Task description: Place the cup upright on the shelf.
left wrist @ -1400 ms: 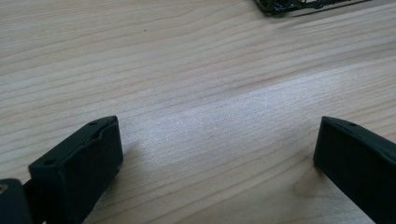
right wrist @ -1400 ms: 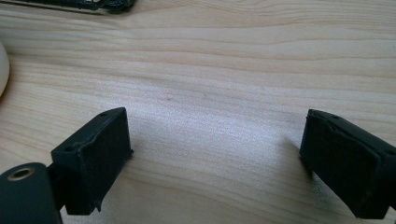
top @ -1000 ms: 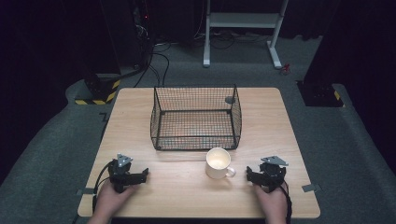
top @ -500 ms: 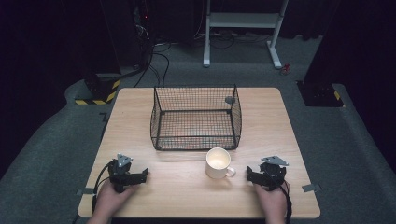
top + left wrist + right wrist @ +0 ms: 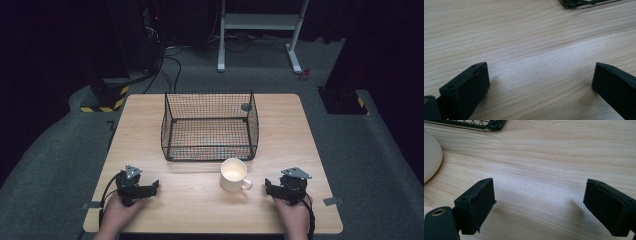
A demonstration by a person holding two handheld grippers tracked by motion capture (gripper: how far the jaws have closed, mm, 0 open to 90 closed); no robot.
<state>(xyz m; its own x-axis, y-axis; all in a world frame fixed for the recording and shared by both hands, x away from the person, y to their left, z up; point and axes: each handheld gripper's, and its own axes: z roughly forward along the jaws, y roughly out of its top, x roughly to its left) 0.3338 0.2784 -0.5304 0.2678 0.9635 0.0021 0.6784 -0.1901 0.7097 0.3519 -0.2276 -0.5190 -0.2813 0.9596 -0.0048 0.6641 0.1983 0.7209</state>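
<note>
The job looks like it has not started yet. The left gripper [image 5: 150, 188] sits near the front left corner of the tabletop [image 5: 200, 210], jaws spread wide, holding nothing. The cup [image 5: 233, 174] stands near the front edge, just in front of the basket [image 5: 210, 150]. The right gripper [image 5: 272, 188] rests beside the cup, spread wide and empty. Next, I think, it must reach for the cup

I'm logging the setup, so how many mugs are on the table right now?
1. A cream mug stands on the wooden table, just in front of the wire basket and beside the right gripper. The basket looks empty, so none seem hidden.
</note>
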